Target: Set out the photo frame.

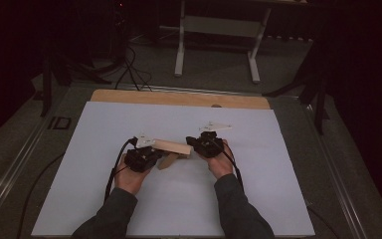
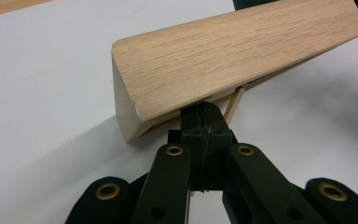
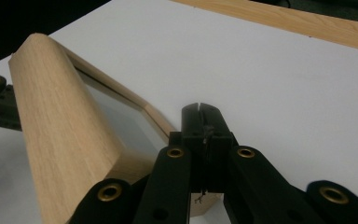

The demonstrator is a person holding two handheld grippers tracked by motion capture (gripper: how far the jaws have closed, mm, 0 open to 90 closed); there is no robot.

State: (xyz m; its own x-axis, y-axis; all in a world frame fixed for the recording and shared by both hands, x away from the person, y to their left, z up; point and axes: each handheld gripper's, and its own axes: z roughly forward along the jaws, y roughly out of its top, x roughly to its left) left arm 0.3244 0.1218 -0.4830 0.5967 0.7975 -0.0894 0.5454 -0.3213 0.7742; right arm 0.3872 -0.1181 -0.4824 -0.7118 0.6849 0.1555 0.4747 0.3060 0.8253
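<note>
Presently the wooden frame (image 1: 171, 147) is gripped at both ends, left tool (image 1: 146, 149) and right tool (image 1: 199, 144) clenched on it, so it is kept above the desk (image 1: 258, 199).

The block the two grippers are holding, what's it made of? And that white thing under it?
The block looks like light wood, maybe oak: fine dark grain lines run along it, and its surface seems smooth and matte. A thin wooden frame joins it. The white sheet looks like matte paper or board; it is hard to tell which.
</note>
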